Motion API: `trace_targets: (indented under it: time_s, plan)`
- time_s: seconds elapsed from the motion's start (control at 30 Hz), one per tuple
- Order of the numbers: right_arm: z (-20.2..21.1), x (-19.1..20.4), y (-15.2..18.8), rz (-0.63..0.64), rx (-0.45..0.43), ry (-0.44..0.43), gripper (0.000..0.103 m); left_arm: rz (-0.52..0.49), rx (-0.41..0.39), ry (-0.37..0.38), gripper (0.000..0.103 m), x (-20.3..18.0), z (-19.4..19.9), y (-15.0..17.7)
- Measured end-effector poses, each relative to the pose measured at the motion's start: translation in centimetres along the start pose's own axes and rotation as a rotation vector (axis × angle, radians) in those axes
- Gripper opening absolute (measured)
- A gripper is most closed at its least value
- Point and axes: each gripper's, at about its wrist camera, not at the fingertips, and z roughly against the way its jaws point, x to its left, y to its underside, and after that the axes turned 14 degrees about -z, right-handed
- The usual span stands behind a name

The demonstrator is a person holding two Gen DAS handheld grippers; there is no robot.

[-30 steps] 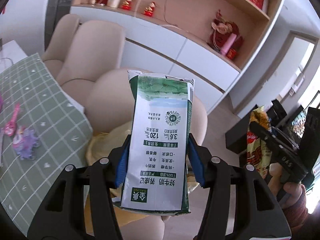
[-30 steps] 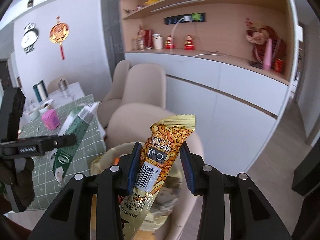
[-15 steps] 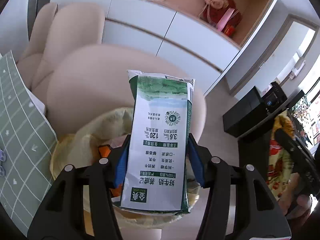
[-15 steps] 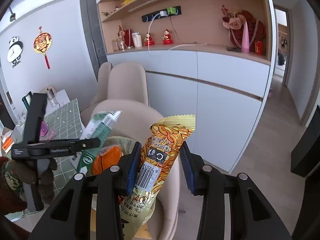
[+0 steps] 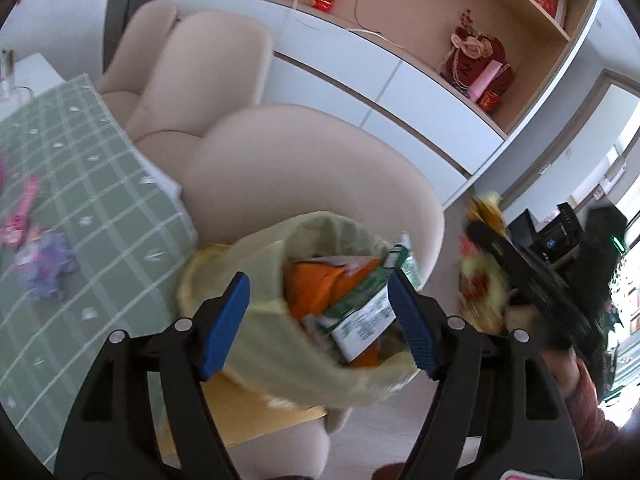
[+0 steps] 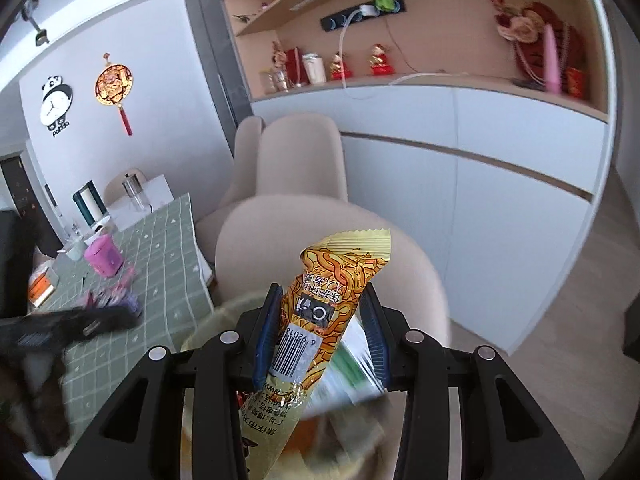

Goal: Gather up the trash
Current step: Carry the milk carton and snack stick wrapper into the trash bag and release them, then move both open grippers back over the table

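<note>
Filling the back of both views, a long white cabinet (image 6: 520,168) runs under open wooden shelves (image 6: 420,32) that hold red ornaments (image 5: 478,66), small figurines and a black power strip (image 6: 362,16) with a white cable hanging from it. On the pale wall to the left hang a panda clock (image 6: 56,106) and a round red-and-gold charm (image 6: 114,88). Beige padded chairs (image 5: 224,80) stand in front of the cabinet, beside a table under a green checked cloth (image 5: 72,208); pink and purple toys (image 5: 44,256) lie on the cloth, and a pink cup (image 6: 103,258) and a glass jar (image 6: 134,192) stand farther back. A bin lined with a pale yellow bag (image 5: 320,364) sits on the seat of the nearest chair, just past the table's edge. In it lie an orange wrapper (image 5: 320,284) and a green-and-white milk carton (image 5: 360,312), tilted against the other trash. The left gripper (image 5: 320,320) hangs over the bin with its blue pads spread wide and nothing between them. The right gripper (image 6: 322,336) is closed on a yellow noodle packet (image 6: 320,320), which stands upright between the pads with its crimped end up, above the bin's rim. In the left view this packet shows blurred at the right, beside the bin.
</note>
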Motion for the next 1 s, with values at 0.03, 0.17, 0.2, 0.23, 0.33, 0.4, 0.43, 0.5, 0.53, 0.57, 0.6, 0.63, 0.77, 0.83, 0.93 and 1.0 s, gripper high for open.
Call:
trace_targets:
  time_s: [0.03, 0.17, 0.2, 0.23, 0.33, 0.4, 0.43, 0.5, 0.53, 0.57, 0.6, 0.63, 0.77, 0.83, 0.93, 1.0]
  plan:
    - [-1.1, 0.3, -0.1, 0.003, 0.005, 0.009, 0.038, 0.004, 0.001, -0.014, 0.068, 0.5, 0.7, 0.3]
    - [-7.2, 1.5, 1.2, -0.006, 0.153, 0.036, 0.038, 0.052, 0.0, -0.076, 0.068, 3.0, 3.9, 2.3]
    - [-8.2, 1.7, 1.8, -0.008, 0.196, 0.037, 0.038, 0.065, -0.002, -0.087, 0.068, 3.5, 4.4, 2.7]
    - [-8.9, 1.8, 2.4, -0.007, 0.225, 0.039, 0.038, 0.084, -0.003, -0.1, 0.068, 4.2, 5.0, 3.3]
    - [-10.7, 2.4, 4.6, 0.021, 0.315, 0.048, 0.038, 0.136, -0.002, -0.127, 0.068, 6.0, 6.0, 4.5]
    - [-11.2, 2.7, 5.8, 0.044, 0.341, 0.068, 0.038, 0.166, 0.004, -0.137, 0.068, 6.9, 6.3, 5.3]
    - [-11.3, 2.8, 6.2, 0.054, 0.35, 0.075, 0.038, 0.172, 0.005, -0.138, 0.068, 7.1, 6.3, 5.4]
    - [-11.2, 2.9, 6.5, 0.052, 0.354, 0.073, 0.038, 0.183, 0.003, -0.14, 0.068, 7.7, 6.5, 6.0]
    - [-11.1, 2.9, 6.5, 0.046, 0.352, 0.068, 0.038, 0.184, 0.003, -0.14, 0.068, 7.8, 6.6, 6.3]
    - [-10.9, 2.9, 6.3, 0.039, 0.351, 0.062, 0.038, 0.182, 0.004, -0.137, 0.068, 8.0, 6.6, 6.4]
    - [-10.6, 2.9, 6.2, 0.026, 0.348, 0.05, 0.039, 0.18, 0.007, -0.132, 0.068, 8.2, 6.6, 6.5]
    - [-10.3, 3.0, 6.0, 0.013, 0.342, 0.044, 0.04, 0.178, 0.009, -0.126, 0.068, 8.4, 6.6, 6.6]
    - [-8.7, 3.4, 5.3, 0.01, 0.298, 0.064, 0.049, 0.162, 0.012, -0.113, 0.068, 9.1, 6.9, 6.5]
    - [-7.9, 3.8, 5.1, 0.006, 0.272, 0.082, 0.049, 0.156, 0.011, -0.107, 0.068, 9.7, 7.3, 6.5]
    - [-6.5, 4.3, 4.9, -0.016, 0.236, 0.099, 0.051, 0.152, 0.008, -0.099, 0.068, 10.7, 8.0, 6.7]
    - [-5.4, 4.7, 4.7, -0.026, 0.21, 0.101, 0.051, 0.148, 0.002, -0.095, 0.068, 11.4, 8.5, 6.7]
